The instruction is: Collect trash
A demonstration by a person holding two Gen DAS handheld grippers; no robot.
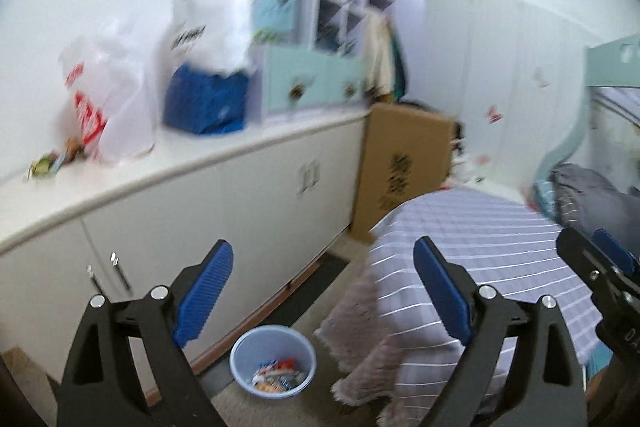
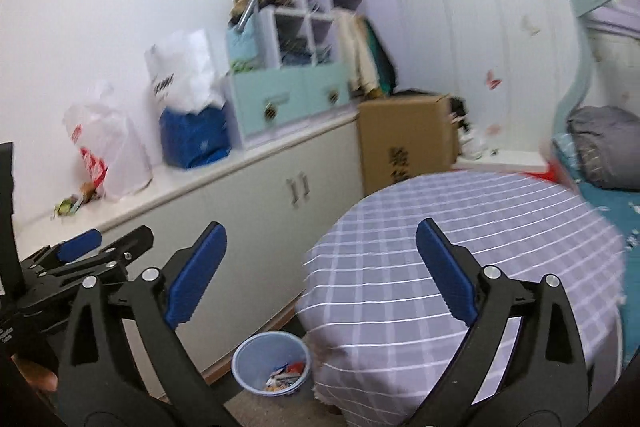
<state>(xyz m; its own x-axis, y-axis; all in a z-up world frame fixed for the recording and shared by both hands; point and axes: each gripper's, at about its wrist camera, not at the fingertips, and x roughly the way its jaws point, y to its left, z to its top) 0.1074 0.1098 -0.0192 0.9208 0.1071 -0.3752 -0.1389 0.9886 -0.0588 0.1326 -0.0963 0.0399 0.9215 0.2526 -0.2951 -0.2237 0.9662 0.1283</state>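
Both grippers, left (image 1: 324,291) and right (image 2: 320,271), are wide open and hold nothing. Next, look around slowly for more trash (the bin (image 1: 273,361) already has wrappers).

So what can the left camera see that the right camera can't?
Only the left wrist view shows the right gripper's side poking in at its edge, and the fringed edge of the tablecloth.

Only the right wrist view shows the left gripper's side, the teal bedsheet and a fingertip low at the edge.

Both show open, empty blue-padded jaws, the blue bin with wrappers inside, the checked table, the white cabinet, plastic bags and the cardboard box.
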